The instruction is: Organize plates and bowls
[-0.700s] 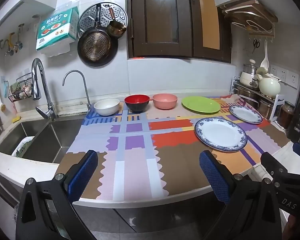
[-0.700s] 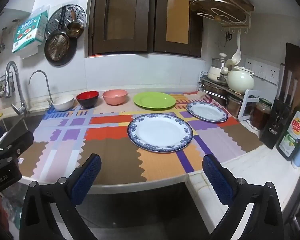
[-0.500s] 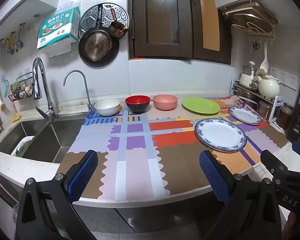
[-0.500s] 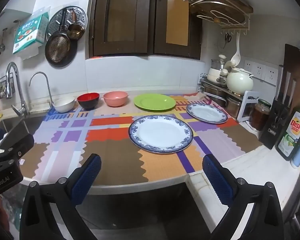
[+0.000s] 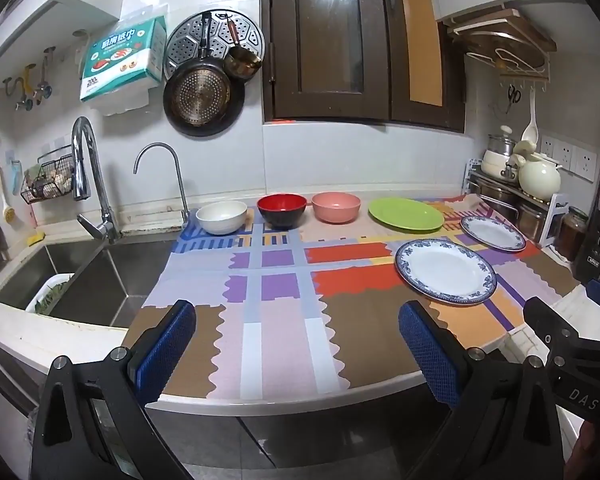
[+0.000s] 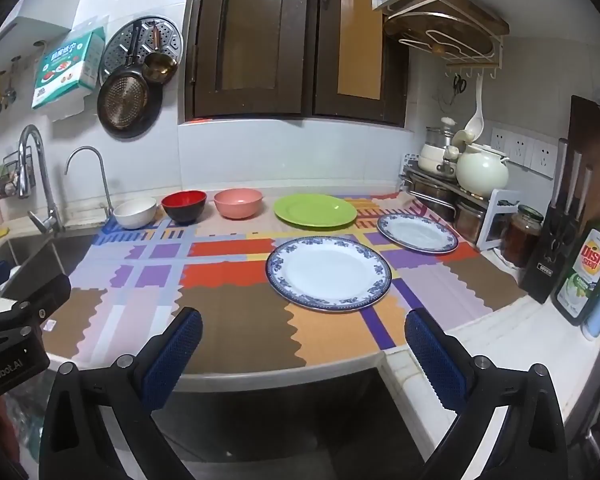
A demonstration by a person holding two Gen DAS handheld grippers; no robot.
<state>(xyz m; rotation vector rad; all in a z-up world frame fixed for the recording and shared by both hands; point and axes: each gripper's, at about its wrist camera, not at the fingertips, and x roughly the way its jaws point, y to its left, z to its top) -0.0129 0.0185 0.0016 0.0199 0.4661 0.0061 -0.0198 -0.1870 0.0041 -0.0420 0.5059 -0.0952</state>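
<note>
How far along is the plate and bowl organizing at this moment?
Nothing looks done yet. The white bowl, red bowl and pink bowl sit apart in a row at the back of the mat; the green plate and two blue-rimmed plates lie unstacked. Nothing is in hand: the left hand-held gripper and right hand-held gripper are open and empty at the counter's front edge. All the grouping is left.

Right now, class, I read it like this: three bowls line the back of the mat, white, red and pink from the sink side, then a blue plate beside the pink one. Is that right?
One detail is wrong. The plate beside the pink bowl is green, not blue. The right wrist view shows it. The white bowl, red bowl and their order are as stated.
</note>
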